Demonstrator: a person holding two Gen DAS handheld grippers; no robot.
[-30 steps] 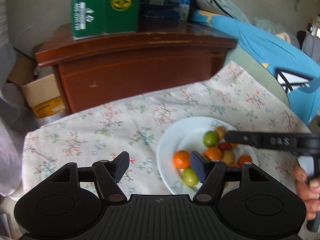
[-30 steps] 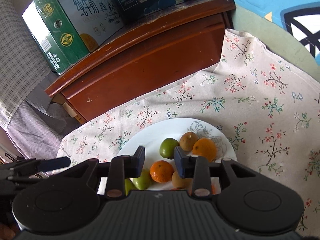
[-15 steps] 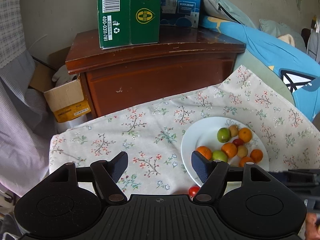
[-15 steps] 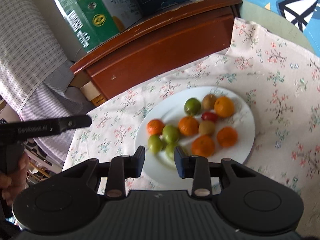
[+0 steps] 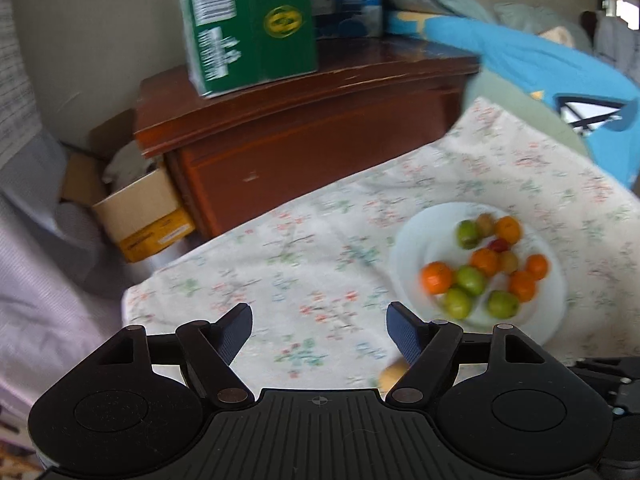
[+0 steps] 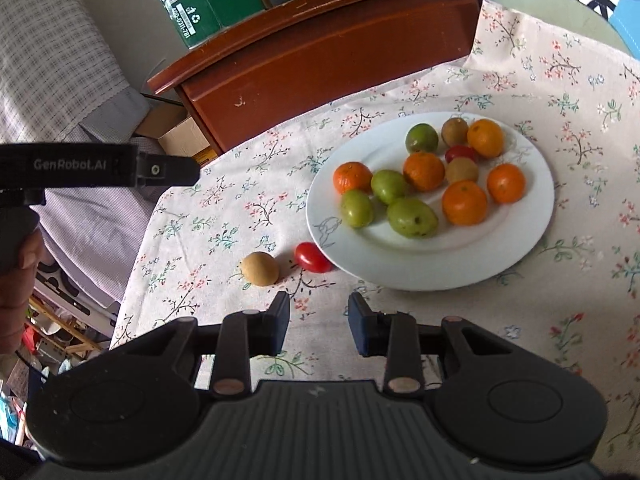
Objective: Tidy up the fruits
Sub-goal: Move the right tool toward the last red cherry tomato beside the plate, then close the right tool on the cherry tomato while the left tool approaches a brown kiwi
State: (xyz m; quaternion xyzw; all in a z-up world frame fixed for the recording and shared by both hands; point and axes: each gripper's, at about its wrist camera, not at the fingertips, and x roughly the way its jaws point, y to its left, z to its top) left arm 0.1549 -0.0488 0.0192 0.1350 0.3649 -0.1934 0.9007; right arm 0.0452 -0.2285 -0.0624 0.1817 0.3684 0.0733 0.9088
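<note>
Left gripper point(image 5: 319, 322) pitched downward, jaws just opening wide, empty. Right gripper point(image 6: 319, 322) narrowly apart, empty; cherry tomato point(image 6: 312, 257) at 12 o'clock.

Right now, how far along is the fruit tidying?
Mostly done: oranges, green fruits and others sit on the white round plate. Nothing is in hand; the left claw has just been opening and the right claw is empty too. Left: a small red tomato and a round tan fruit on the floral cloth.
</note>
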